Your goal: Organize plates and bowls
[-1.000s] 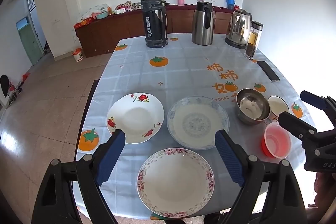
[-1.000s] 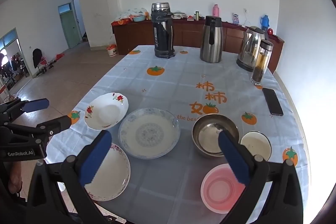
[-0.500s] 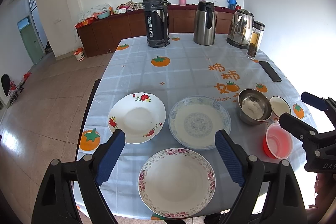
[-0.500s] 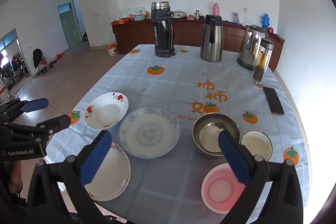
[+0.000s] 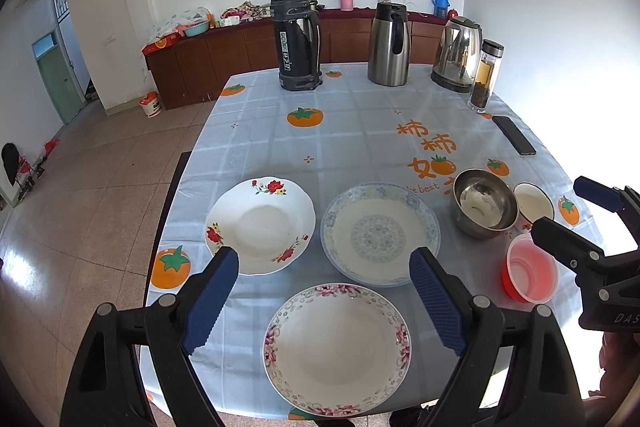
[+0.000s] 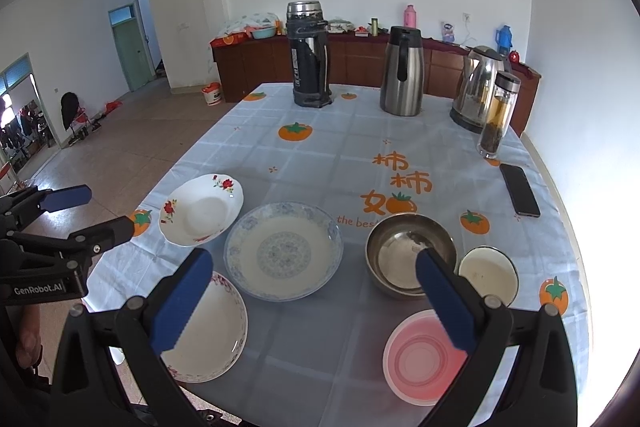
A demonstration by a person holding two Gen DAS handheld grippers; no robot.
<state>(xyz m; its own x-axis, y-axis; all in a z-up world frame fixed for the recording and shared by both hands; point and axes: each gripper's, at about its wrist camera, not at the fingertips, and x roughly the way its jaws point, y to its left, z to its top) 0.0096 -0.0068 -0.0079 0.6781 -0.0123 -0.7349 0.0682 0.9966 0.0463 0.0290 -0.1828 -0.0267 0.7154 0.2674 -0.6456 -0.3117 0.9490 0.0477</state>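
Observation:
Three plates lie at the table's near end: a pink-rimmed plate (image 5: 338, 347) closest, a red-flowered plate (image 5: 261, 225) to its far left, a blue-patterned plate (image 5: 380, 233) in the middle. To the right stand a steel bowl (image 5: 484, 203), a small white bowl (image 5: 534, 202) and a pink plastic bowl (image 5: 528, 273). My left gripper (image 5: 324, 297) is open and empty, held above the pink-rimmed plate. My right gripper (image 6: 308, 297) is open and empty, held above the near edge between the blue-patterned plate (image 6: 284, 251) and the steel bowl (image 6: 408, 253).
A black thermos (image 5: 298, 37), a steel carafe (image 5: 390, 45), an electric kettle (image 5: 458, 53) and a tea bottle (image 5: 486, 75) stand at the far end. A phone (image 5: 514, 141) lies near the right edge. A wooden sideboard runs along the back wall.
Both grippers have stayed open and almost still. The left wrist view has shifted very slightly. No dish has moved.

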